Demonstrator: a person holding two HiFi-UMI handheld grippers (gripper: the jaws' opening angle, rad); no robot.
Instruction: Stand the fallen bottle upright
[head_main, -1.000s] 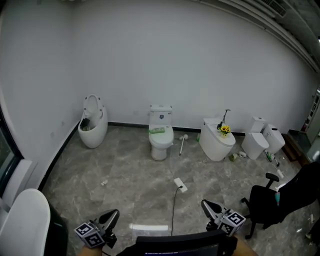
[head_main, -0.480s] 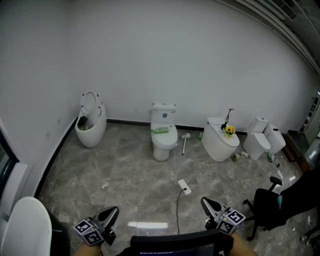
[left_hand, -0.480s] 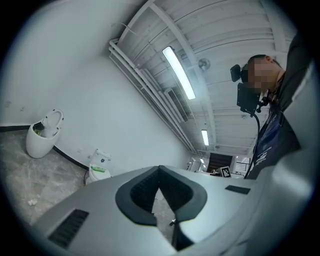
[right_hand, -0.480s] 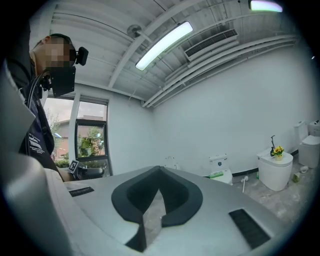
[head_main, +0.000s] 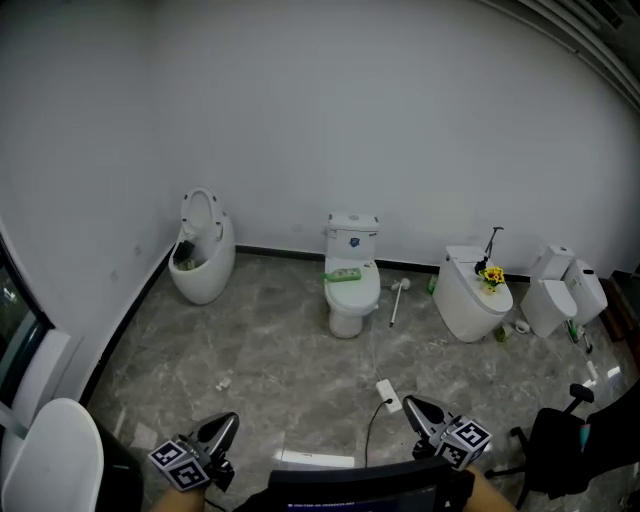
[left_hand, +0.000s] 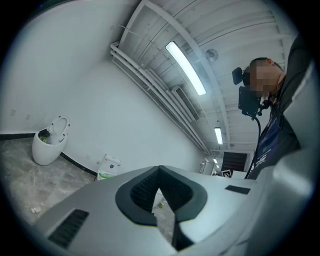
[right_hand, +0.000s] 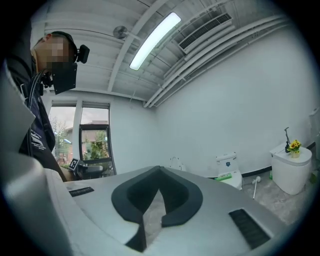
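Marble floor (head_main: 290, 350) mostly open from wall-side toilets (head_main: 351, 295) to left gripper (head_main: 222, 428), right gripper (head_main: 415, 410); both jaws clenched.

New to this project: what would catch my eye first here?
A row of white toilets stands along the far wall: an egg-shaped toilet with its lid up at left, a middle toilet with something green on its seat, and yellow flowers atop a third toilet further right. At the head view's bottom edge, the left gripper and right gripper are both shut and empty.
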